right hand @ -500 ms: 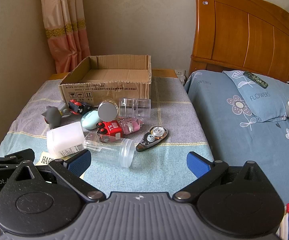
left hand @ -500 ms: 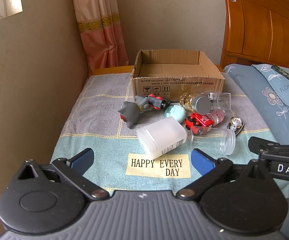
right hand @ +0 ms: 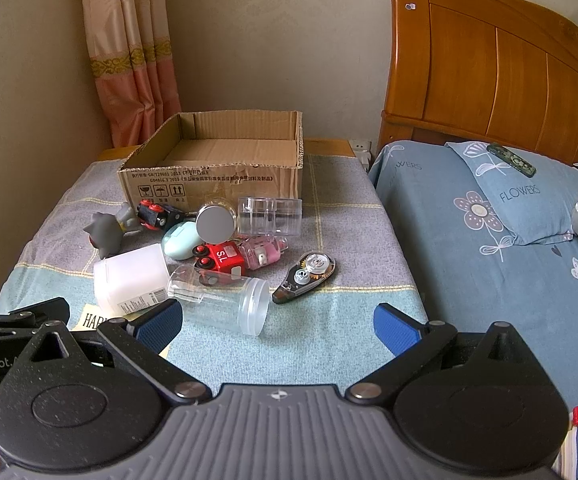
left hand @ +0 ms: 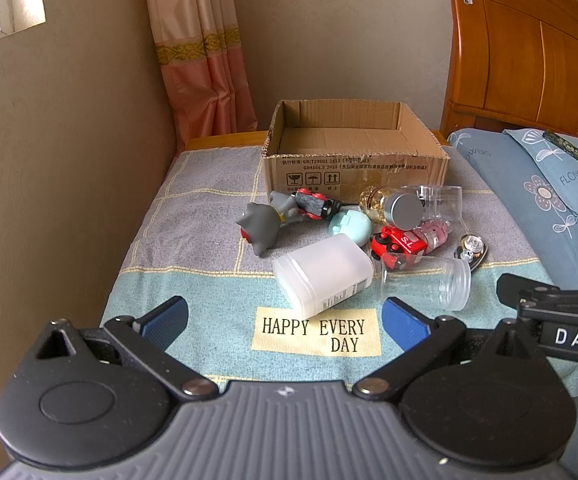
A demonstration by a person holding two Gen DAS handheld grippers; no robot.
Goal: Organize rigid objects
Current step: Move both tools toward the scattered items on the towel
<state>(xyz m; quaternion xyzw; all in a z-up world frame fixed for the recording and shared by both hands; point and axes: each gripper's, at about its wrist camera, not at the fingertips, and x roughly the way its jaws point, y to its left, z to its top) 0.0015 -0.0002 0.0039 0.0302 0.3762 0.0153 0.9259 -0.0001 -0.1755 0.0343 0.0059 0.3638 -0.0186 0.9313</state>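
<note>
An open, empty cardboard box (left hand: 353,168) (right hand: 213,176) stands at the back of a cloth-covered table. In front of it lies a pile: a grey cat figure (left hand: 261,222), a black and red toy car (left hand: 315,204), a mint case (left hand: 349,227), a red toy truck (left hand: 399,242) (right hand: 221,258), a white jar (left hand: 325,274) (right hand: 129,278), a clear tube (left hand: 427,282) (right hand: 221,296), a clear box (right hand: 269,216), a pink item (right hand: 263,254) and a correction tape (right hand: 305,278). My left gripper (left hand: 285,320) and right gripper (right hand: 277,324) are open and empty, short of the pile.
A bed with a blue sheet and pillow (right hand: 521,200) runs along the right, under a wooden headboard (right hand: 489,80). A wall and a pink curtain (left hand: 205,60) close the left and back. The cloth carries a "HAPPY EVERY DAY" label (left hand: 315,332).
</note>
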